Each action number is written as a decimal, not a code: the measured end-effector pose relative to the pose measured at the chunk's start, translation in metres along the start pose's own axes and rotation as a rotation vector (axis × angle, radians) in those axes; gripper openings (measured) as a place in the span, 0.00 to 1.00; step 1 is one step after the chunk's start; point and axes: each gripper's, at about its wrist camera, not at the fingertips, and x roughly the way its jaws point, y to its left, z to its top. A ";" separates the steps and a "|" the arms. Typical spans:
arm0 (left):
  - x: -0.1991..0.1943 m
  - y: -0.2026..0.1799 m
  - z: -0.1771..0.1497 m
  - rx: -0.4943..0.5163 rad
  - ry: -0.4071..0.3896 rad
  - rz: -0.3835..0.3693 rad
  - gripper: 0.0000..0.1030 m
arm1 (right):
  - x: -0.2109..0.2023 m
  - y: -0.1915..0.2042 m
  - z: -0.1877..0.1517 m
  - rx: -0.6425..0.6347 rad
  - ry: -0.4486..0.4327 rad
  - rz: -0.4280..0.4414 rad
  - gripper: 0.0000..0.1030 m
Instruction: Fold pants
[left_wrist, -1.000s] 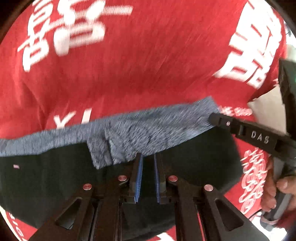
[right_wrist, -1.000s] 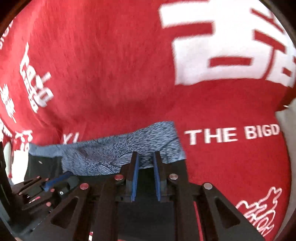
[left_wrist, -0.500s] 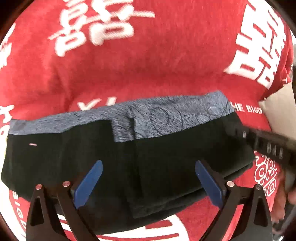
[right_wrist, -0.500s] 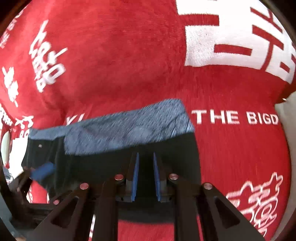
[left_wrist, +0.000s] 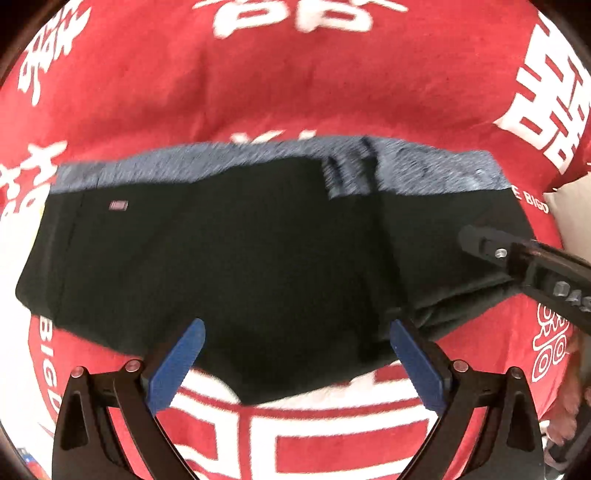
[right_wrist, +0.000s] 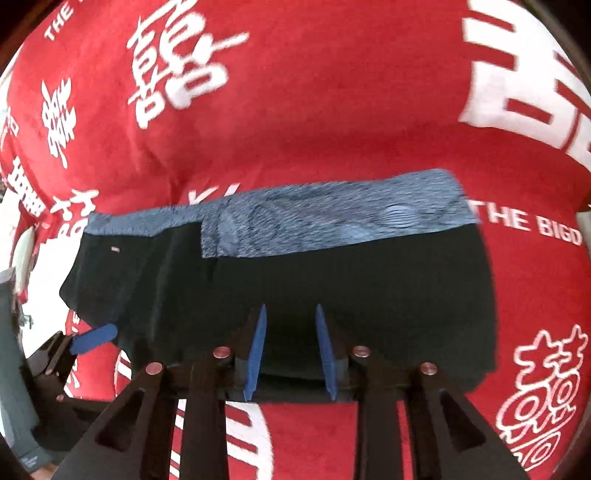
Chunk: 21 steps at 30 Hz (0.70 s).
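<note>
Black pants (left_wrist: 240, 258) lie folded flat on the red cloth, with a blue-grey patterned waistband (left_wrist: 424, 173) along their far edge. My left gripper (left_wrist: 295, 343) hovers over the near edge of the pants, open wide and holding nothing. In the right wrist view the same pants (right_wrist: 351, 280) and waistband (right_wrist: 332, 221) lie ahead. My right gripper (right_wrist: 290, 332) stands over their near edge with its jaws opening. The black cloth lies slack between the pads, which no longer press it. The right gripper's finger (left_wrist: 517, 258) reaches in over the pants' right end.
A red blanket (left_wrist: 295, 81) with large white characters covers the surface under the pants. A pale surface (left_wrist: 570, 214) shows past its right edge. A person's hand (left_wrist: 569, 406) holds the right gripper, and a grey sleeve (right_wrist: 14, 369) is at the left.
My left gripper opened wide and let go of the pants, then drew back to their near edge. My right gripper also drew back, and its jaws have begun to part.
</note>
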 end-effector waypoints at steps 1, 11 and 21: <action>0.000 0.004 -0.002 -0.010 0.002 0.003 0.97 | 0.012 0.005 -0.002 -0.015 0.042 -0.012 0.30; -0.006 0.046 -0.019 -0.113 0.006 0.000 0.97 | 0.013 0.032 -0.027 -0.135 0.061 -0.134 0.30; -0.007 0.094 -0.028 -0.233 0.010 -0.030 0.97 | -0.013 0.065 -0.042 -0.206 0.029 -0.186 0.63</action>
